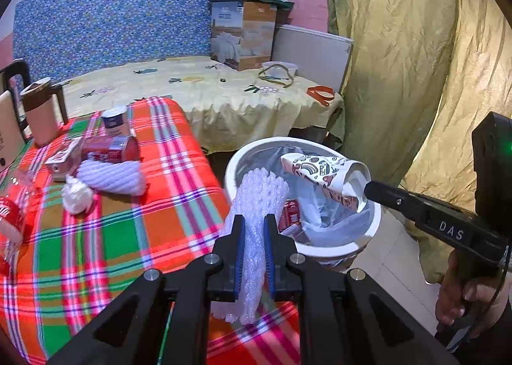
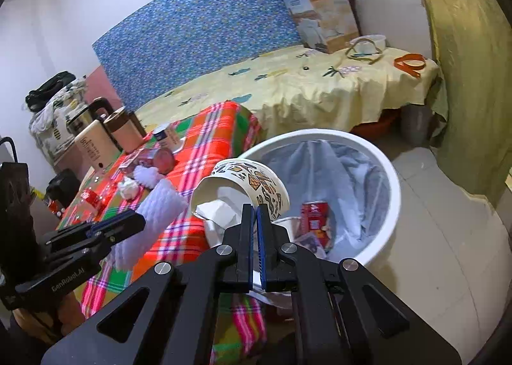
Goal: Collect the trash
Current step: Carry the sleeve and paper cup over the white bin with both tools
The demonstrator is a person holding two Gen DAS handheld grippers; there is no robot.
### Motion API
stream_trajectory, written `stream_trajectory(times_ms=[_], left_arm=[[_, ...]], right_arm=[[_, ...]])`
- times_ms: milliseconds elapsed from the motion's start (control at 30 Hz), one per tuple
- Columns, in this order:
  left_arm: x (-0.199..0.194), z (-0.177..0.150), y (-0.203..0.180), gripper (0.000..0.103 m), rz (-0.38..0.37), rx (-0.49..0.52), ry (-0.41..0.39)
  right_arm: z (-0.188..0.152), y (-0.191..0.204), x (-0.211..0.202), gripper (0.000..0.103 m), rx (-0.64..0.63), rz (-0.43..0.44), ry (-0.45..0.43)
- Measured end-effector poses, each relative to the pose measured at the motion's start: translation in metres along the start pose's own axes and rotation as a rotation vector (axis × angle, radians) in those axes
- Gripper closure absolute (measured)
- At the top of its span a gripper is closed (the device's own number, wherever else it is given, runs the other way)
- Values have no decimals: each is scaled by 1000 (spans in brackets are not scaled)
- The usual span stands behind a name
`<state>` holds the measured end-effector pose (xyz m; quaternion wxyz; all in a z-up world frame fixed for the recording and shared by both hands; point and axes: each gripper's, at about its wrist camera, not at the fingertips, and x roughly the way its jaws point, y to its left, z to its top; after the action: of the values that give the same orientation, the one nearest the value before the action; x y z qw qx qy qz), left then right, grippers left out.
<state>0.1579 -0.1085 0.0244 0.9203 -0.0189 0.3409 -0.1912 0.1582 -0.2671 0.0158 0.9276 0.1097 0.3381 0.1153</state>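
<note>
Trash: patterned paper cup (image 2: 252, 186) pinched at rim by right gripper (image 2: 255, 214) jaws, held over white bin (image 2: 392, 186). Left gripper (image 1: 254, 230) jaws clamp white foam wrap (image 1: 256, 195) (bubbly sheet) at bench (image 1: 128, 237) edge beside bin. Red can (image 2: 315, 214) already inside bin.

Tablecloth (image 1: 134, 230) is loud orange-green plaid, the bin (image 1: 339, 248) is white, the paper cup (image 1: 326, 173) has doodle prints, the foam sleeve (image 1: 256, 192) is white, and the bedsheet (image 1: 198, 90) is pale yellow.
</note>
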Motion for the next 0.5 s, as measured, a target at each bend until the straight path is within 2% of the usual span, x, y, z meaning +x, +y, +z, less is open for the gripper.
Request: stream_trajectory(times_ms=[500], left_arm=[[33, 11, -28, 91, -58, 35, 35]], right_arm=[[-6, -27, 3, 98, 44, -71, 35]])
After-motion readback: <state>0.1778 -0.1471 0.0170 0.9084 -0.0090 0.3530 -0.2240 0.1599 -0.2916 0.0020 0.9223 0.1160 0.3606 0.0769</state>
